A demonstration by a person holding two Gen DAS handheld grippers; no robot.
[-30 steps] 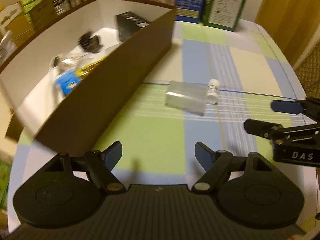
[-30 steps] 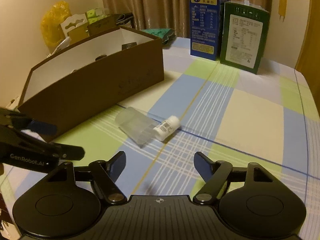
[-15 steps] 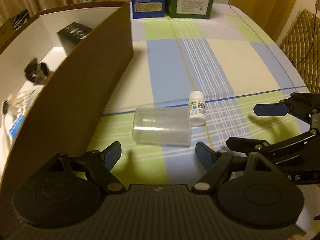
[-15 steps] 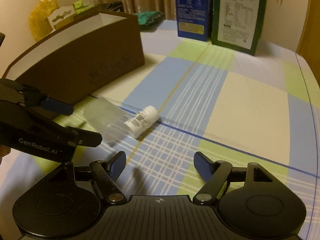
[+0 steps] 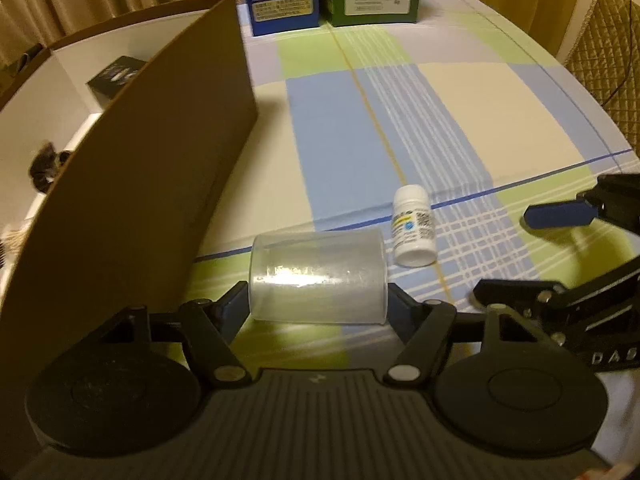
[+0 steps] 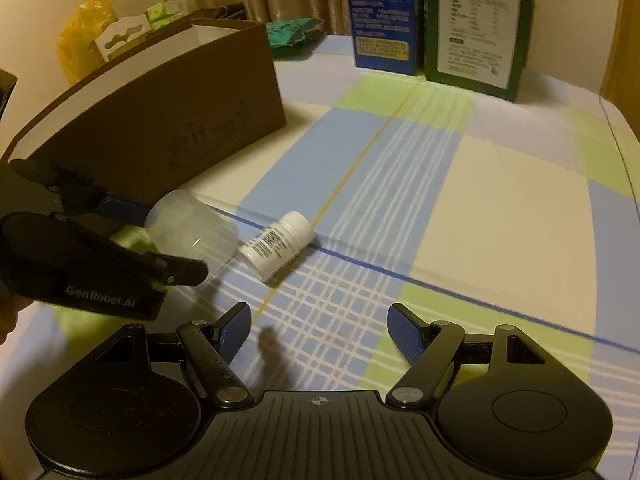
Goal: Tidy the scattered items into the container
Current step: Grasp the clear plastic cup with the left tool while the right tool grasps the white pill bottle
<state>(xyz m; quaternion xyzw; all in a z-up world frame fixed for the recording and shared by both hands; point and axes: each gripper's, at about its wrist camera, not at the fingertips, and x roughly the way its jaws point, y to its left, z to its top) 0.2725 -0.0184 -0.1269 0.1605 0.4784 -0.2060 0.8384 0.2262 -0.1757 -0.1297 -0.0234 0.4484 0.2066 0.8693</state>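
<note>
A clear plastic cup [image 5: 318, 276] lies on its side on the checked tablecloth, next to a small white pill bottle [image 5: 414, 226]. My left gripper [image 5: 318, 304] is open with one finger at each end of the cup; whether they touch it I cannot tell. In the right wrist view the cup [image 6: 192, 230] sits between the left gripper's fingers [image 6: 176, 268], and the bottle [image 6: 278, 246] lies just right of it. My right gripper [image 6: 320, 330] is open and empty, a little short of the bottle. The brown cardboard box [image 5: 160, 152] stands to the left.
The box holds a black carton [image 5: 116, 76] and other small items. A blue carton [image 6: 384, 16] and a green carton [image 6: 478, 24] stand at the table's far edge. A quilted chair [image 5: 604, 60] is at the right. Bags and boxes [image 6: 104, 36] sit behind the brown box.
My left gripper has swung away from the box and moved forward until its open fingers straddle the cup. My right gripper has moved closer to the pill bottle.
</note>
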